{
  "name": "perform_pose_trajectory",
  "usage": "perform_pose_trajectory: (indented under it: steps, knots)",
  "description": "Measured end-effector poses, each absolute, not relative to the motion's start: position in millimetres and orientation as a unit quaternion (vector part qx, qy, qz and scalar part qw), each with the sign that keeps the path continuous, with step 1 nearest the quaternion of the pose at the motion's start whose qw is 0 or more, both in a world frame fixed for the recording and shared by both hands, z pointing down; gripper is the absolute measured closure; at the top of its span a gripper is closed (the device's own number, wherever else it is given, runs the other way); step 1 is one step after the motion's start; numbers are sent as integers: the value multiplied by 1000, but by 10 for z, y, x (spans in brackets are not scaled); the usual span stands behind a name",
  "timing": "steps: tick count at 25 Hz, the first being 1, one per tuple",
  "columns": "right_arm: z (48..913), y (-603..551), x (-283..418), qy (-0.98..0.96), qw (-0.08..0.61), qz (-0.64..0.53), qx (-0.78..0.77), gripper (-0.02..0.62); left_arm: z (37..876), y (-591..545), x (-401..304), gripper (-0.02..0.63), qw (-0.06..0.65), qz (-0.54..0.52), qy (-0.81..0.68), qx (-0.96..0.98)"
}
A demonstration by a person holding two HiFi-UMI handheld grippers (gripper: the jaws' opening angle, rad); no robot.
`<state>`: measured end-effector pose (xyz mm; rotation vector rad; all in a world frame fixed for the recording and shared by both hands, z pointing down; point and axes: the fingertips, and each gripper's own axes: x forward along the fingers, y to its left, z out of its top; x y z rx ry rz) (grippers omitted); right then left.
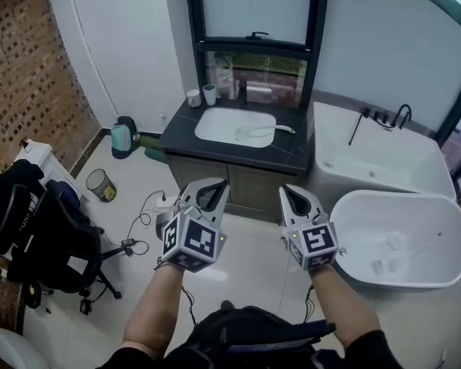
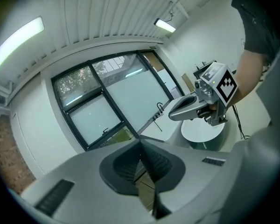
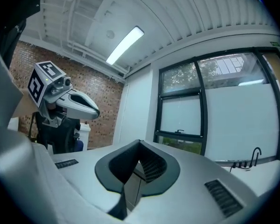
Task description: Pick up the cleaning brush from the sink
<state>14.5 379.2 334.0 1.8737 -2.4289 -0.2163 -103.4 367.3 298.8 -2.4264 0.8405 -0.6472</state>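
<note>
The cleaning brush (image 1: pixel 263 132) is white, with a long handle, and lies inside the white sink (image 1: pixel 215 123), which is set in a dark counter below the window. Both grippers hang in the air well short of the counter, over the tiled floor. My left gripper (image 1: pixel 220 184) is shut with nothing between its jaws, which meet at their tips (image 2: pixel 140 143). My right gripper (image 1: pixel 290 191) is also shut and empty (image 3: pixel 139 145). Each gripper shows in the other's view: the right gripper (image 2: pixel 189 108) and the left gripper (image 3: pixel 80 106). The two are held side by side, apart.
Two cups (image 1: pixel 201 95) and a faucet (image 1: pixel 243 91) stand at the sink's back. A bathtub (image 1: pixel 384 160) and a round white tub (image 1: pixel 446 241) are at the right. At the left are an office chair (image 1: pixel 38 233), a bin (image 1: pixel 101 184), a green jug (image 1: pixel 123 137) and floor cables (image 1: pixel 147 206).
</note>
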Motion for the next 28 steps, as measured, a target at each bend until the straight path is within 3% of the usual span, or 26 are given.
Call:
perform_pose_trajectory:
  steps: [5,7,14,16,19,22,23,28]
  knots:
    - [3031,2127,231,-797,49,-64,598,595,2904,2045,-1005,601,201,-214,307,-905]
    - [2962,1573,388,-805,52,-59,588,543,2919,1567,-865,601,173,-213,306,-912]
    - [2923,94,984,-845,81,-66,525,543,3095,166,-294,603,117,-208,350,-906]
    - [2914,-333,1197,-858,92,-65,500,488,3111,-219,-71,601,100,-195,362,-906]
    - [2888,-1023,1506,-873,108,-64,471,488,3101,-792,181,601,67,-173,384,-904]
    - [3012,-1777,1622,-889,128,-34,439,484,3281,-1421,210,603,-3,-159,408,-899]
    - [3106,-2021,1620,-894,135,-18,427,441,3365,-1624,201,603,-23,-155,411,-898]
    - [3595,-3331,1770,-893,185,8,411,434,3709,-2779,179,601,-59,-128,429,-892]
